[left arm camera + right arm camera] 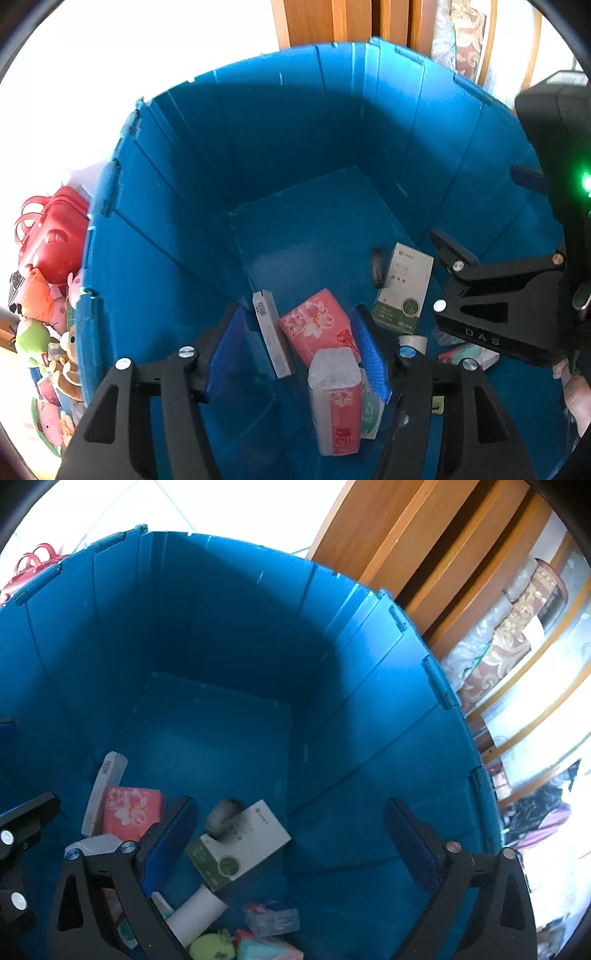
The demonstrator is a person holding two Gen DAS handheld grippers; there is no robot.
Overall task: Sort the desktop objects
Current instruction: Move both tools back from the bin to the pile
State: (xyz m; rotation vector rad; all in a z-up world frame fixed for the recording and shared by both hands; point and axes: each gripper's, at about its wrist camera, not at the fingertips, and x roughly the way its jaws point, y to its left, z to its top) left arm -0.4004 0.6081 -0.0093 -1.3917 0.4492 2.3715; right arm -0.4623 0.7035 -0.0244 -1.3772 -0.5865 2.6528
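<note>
Both grippers hang over a deep blue plastic bin (pixel 295 122), which also fills the right wrist view (pixel 236 609). My left gripper (pixel 299 350) is open and empty above a pink flowered tissue pack (pixel 314 328) and a second tissue pack (pixel 336 398). A grey slim box (pixel 271 332) leans on the bin wall. A white and green box (pixel 404 288) lies on the bin floor, also in the right wrist view (pixel 243 845). My right gripper (pixel 291 845) is open and empty above that box; a blurred dark object (pixel 221 818) shows over it.
A white roll (pixel 195 919), a small clear pack (pixel 273 919) and a yellow-green toy (pixel 214 947) lie in the bin. A red bag (pixel 55 229) and plush toys (pixel 44 325) sit outside to the left. Wooden furniture (pixel 424 546) stands behind.
</note>
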